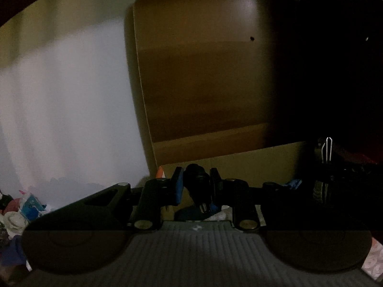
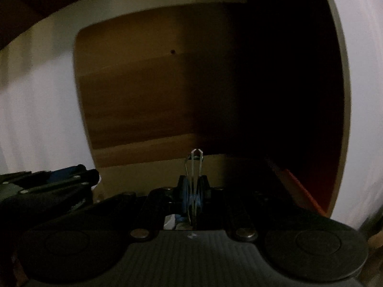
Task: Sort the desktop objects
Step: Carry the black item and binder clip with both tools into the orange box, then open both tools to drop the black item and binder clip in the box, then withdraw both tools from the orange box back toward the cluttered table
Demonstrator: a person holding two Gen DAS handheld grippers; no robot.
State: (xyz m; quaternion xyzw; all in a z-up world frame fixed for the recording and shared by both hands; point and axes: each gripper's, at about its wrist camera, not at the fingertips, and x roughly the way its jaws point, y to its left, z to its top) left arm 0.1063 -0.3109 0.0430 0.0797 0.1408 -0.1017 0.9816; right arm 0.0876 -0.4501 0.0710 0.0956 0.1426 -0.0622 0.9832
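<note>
In the left wrist view my left gripper (image 1: pixel 196 171) is shut on a black cylindrical object (image 1: pixel 198 186) that stands upright between its blue pads (image 1: pixel 178 189). In the right wrist view my right gripper (image 2: pixel 193 179) is shut on thin metal tweezers (image 2: pixel 195 165), whose closed tips point forward and up. Both grippers sit side by side before a brown box-like opening (image 1: pixel 203 83). The right gripper (image 1: pixel 325 167) with the tweezers (image 1: pixel 326 148) shows dimly at the right of the left wrist view. The left gripper (image 2: pixel 88 171) shows at the left of the right wrist view.
The scene is dark and blurred. A cardboard edge (image 1: pixel 227 160) runs just ahead of the fingers, with an orange tip (image 1: pixel 160 170) beside it. A pale wall or curtain (image 1: pixel 59 107) fills the left. Mixed clutter with blue-white packets (image 1: pixel 31 203) lies at the lower left.
</note>
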